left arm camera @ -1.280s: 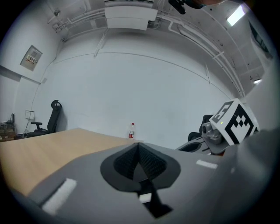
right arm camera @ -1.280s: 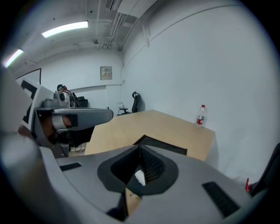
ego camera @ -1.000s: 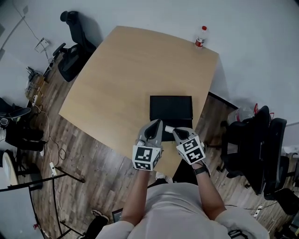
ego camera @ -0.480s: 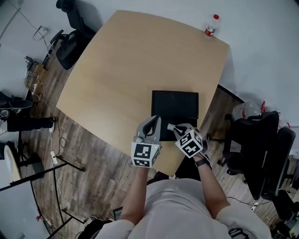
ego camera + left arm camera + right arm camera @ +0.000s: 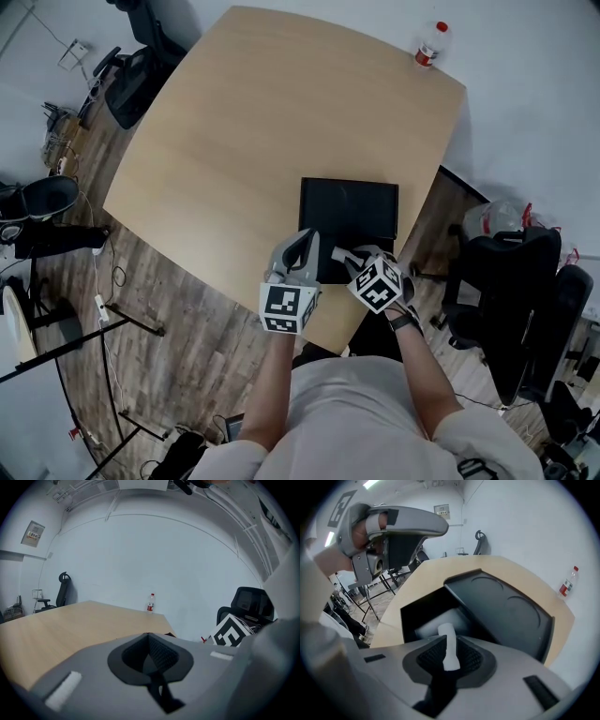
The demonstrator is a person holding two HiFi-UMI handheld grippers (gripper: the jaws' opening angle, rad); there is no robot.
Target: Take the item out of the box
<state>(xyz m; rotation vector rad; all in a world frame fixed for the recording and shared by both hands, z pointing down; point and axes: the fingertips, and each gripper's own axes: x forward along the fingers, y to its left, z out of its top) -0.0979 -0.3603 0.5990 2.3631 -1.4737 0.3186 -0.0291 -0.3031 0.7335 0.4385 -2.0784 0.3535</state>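
Hiding the box (image 5: 349, 208) edge, right claw (image 5: 449, 654) pinches white item (image 5: 446, 635).

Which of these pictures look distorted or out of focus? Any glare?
Head view: sharp, evenly lit, no glare, the light wooden table bowed by the wide lens. Left gripper view: fisheye, dark corners, grey left tool soft up close. Right gripper view: same fisheye, open black box sharp.

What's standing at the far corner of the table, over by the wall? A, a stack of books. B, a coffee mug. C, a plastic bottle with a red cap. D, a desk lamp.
C: the head view shows a bottle with a red cap and red label standing upright at the far right corner of the table.
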